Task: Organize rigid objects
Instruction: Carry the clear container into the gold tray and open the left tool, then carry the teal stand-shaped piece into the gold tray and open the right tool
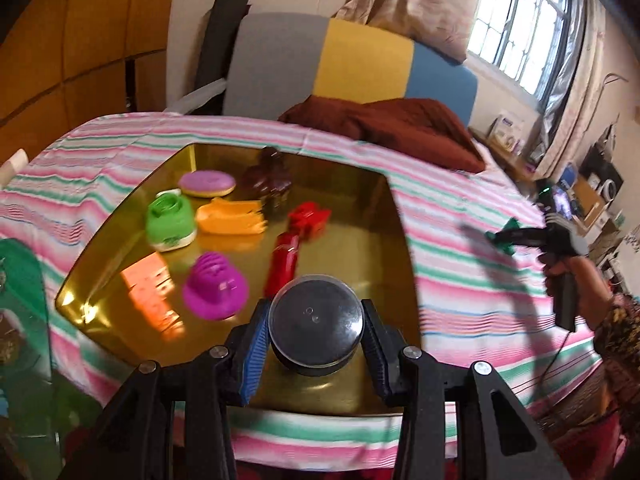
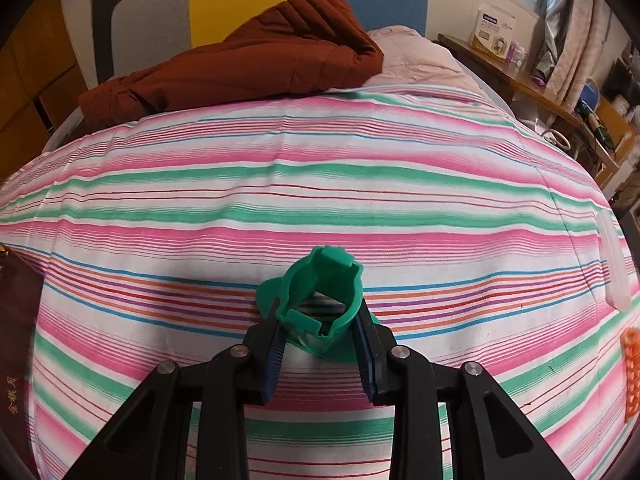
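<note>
Gold tray (image 1: 384, 240) sits on the striped bedcover (image 2: 320, 184). Contents: pink-iced doughnut toy (image 1: 207, 183), green shoe-shaped toy (image 1: 171, 222), orange piece (image 1: 232, 221), dark brown figure (image 1: 269, 179), red piece (image 1: 296, 236), magenta hat-shaped toy (image 1: 216, 286); an orange patch on the tray floor at left is either a reflection or a flat item, cannot tell which.

Left gripper (image 1: 316, 322) is angled down over the near edge of the tray, its pads clamped on either side of a dark round lidded pot (image 1: 316, 316).

Right gripper (image 2: 320, 320) is held over bare bedcover, well apart from the tray, pointing steeply down, jaws closed on a green ring-shaped toy (image 2: 320, 300). In the left view the person's hand (image 1: 568, 280) grips its handle.

Surroundings: brown padded jacket (image 2: 240, 68) at the head of the bed, striped headboard (image 1: 360, 64) behind, cluttered desk (image 2: 532, 88) at right
</note>
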The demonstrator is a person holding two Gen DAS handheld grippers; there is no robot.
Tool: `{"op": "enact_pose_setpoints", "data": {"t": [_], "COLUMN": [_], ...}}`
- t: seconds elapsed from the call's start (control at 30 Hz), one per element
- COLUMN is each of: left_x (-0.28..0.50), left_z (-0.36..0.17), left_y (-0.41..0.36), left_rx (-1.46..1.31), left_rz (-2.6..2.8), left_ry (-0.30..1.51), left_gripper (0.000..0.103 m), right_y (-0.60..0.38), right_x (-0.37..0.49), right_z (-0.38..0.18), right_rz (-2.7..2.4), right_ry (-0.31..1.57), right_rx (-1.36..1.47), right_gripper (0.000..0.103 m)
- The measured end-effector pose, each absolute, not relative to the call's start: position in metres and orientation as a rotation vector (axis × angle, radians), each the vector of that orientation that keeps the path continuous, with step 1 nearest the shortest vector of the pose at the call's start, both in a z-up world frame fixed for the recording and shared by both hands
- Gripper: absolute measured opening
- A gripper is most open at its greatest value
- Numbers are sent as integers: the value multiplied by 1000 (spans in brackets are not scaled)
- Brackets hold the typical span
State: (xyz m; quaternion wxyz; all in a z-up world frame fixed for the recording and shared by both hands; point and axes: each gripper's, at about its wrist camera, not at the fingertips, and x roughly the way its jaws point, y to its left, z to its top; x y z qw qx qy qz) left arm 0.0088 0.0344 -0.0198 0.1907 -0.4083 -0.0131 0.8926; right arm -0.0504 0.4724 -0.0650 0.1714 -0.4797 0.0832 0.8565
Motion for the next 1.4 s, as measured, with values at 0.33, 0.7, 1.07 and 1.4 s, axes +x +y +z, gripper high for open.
{"op": "enact_pose_setpoints", "data": {"t": [0.33, 0.7, 1.07, 1.4], "left_x": [-6, 2, 33, 42], "left_z": [-37, -33, -19, -16], "left_y": [20, 4, -10, -8], "left_rx": [-1232, -1184, -1027, -986], "left_rz": [2527, 2572, 2584, 2547], "left_ry": [11, -107, -251, -254], "left_gripper": [43, 47, 52, 52], "right_y": [451, 452, 436, 384], "right_x": [-49, -49, -45, -33], "right_z": [-54, -54, -44, -20], "right_rz": [2525, 2522, 2598, 2756], "right_ry": [144, 149, 144, 286], "right_rx": [-1293, -1284, -1255, -1250], "right_gripper": [32, 32, 32, 32]}}
